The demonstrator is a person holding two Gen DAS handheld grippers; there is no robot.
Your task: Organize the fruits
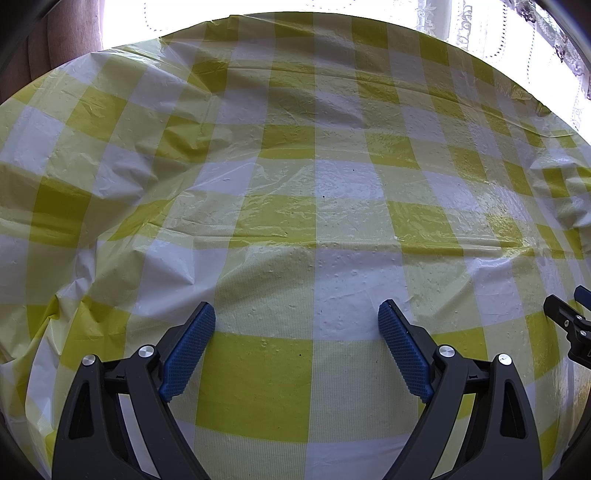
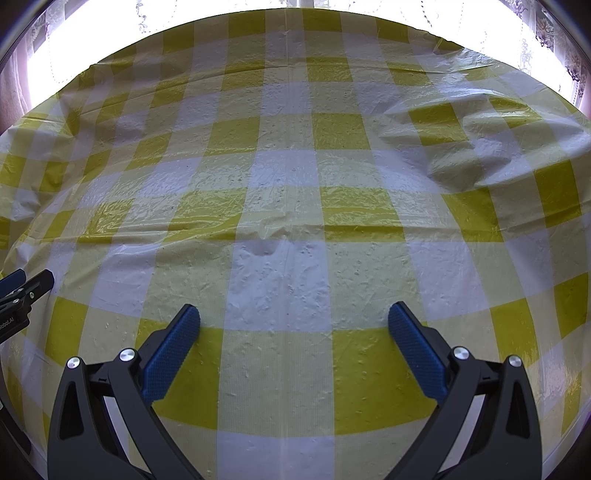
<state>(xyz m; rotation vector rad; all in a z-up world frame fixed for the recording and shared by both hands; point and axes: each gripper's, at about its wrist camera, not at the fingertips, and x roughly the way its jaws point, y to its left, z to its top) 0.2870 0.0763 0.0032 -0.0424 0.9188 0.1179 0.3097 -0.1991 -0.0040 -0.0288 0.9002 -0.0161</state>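
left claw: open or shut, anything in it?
Open and empty. The left claw shows its two blue pads wide apart, with only the yellow checked tablecloth visible between them.

Crinkled yellow-and-white checked plastic tablecloth (image 1: 295, 206), lace curtain (image 1: 461, 26) against a bright window (image 2: 110, 22) behind it

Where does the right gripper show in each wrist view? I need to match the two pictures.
Left wrist view: right gripper pokes in at the right edge, partly cut off.
Right wrist view: right gripper fills the bottom, jaws wide apart, nothing between them.
Shared landmark: the yellow-and-white checked tablecloth.
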